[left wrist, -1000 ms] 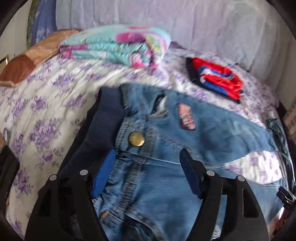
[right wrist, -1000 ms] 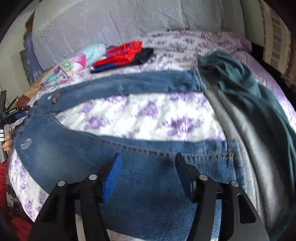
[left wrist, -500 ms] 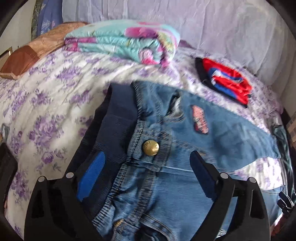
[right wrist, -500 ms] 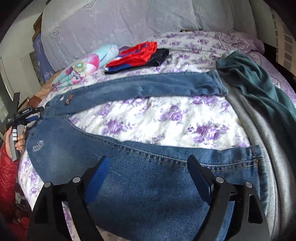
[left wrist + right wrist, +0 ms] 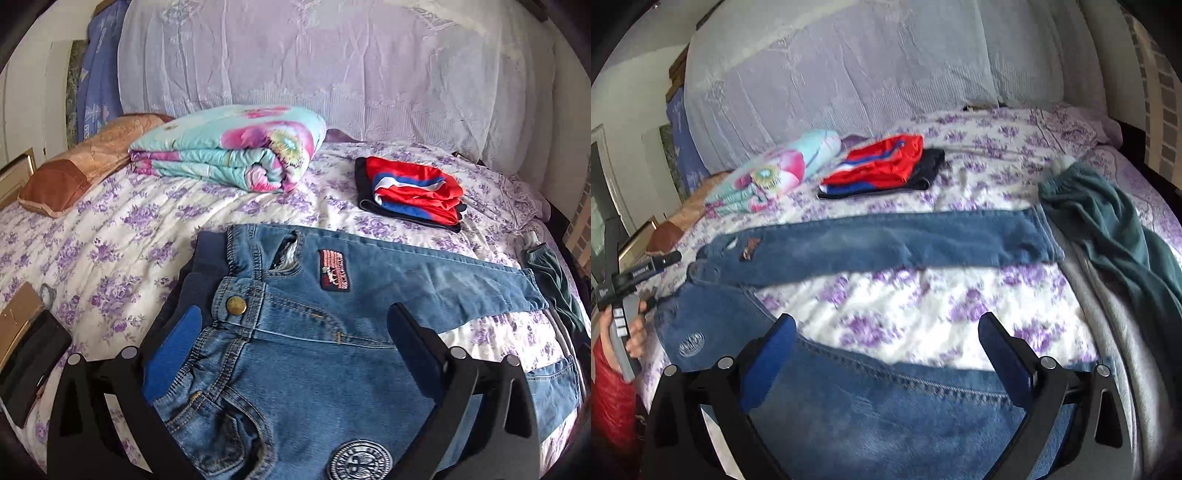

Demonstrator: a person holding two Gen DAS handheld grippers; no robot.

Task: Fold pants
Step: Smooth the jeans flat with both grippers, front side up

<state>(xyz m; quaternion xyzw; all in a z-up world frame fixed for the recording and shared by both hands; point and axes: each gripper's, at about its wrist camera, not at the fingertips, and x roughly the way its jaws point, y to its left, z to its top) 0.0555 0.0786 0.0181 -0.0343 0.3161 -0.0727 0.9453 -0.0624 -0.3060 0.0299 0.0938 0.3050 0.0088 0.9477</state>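
Observation:
Blue jeans [image 5: 325,332] lie spread flat on the flowered bedspread [image 5: 110,240], waistband with brass button [image 5: 236,305] to the left, both legs reaching right. My left gripper [image 5: 295,350] is open and empty, above the waistband. My right gripper [image 5: 886,354] is open and empty, above the near leg [image 5: 886,417]. The far leg [image 5: 886,243] lies apart across the bed. The left gripper and the hand holding it also show in the right wrist view [image 5: 624,295].
A folded floral quilt [image 5: 229,147] and a red and blue folded garment [image 5: 410,192] lie at the back. A green garment [image 5: 1115,229] and grey cloth [image 5: 1123,332] lie on the right. A brown pillow [image 5: 81,166] is back left.
Both grippers opened wider and drew back and up from the jeans. The jeans stayed flat on the bed.

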